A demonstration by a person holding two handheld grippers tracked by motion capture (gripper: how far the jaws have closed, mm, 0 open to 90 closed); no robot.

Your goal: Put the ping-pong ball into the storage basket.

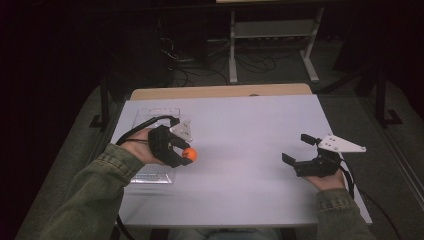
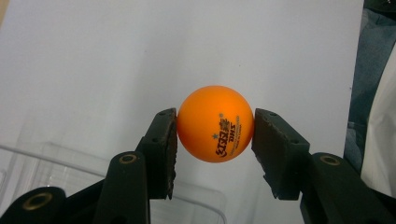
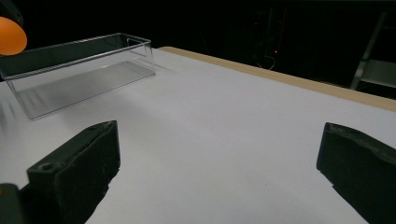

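Forearms in olive sleeves come up from the bottom of the high view; our left gripper [image 1: 181,152] is clamped on an orange ball [image 1: 189,154], carried just to the right of a clear plastic tray [image 1: 150,176] at the table's left; our right gripper [image 1: 297,150] rests well apart on the right, jaws spread wide and empty.

Looking along the left gripper's jaws, both pads press the ball [image 2: 215,123] at its widest line, printed lettering facing us; only two small patches of rubber hold a smooth sphere, so we judge a jolt or a slackened squeeze could let it pop out, bounce on the hard top and roll off an edge; the tray's rim [image 2: 116,161] sits below.

Along the right gripper's jaws, the gap frames bare white tabletop [image 3: 224,140]; the tray [image 3: 79,70] stands empty, the ball [image 3: 11,35] beside it at the top left corner; beyond the table's wooden far edge [image 3: 280,77] the room is dark, with a pale shelf frame [image 3: 373,65] dimly visible.
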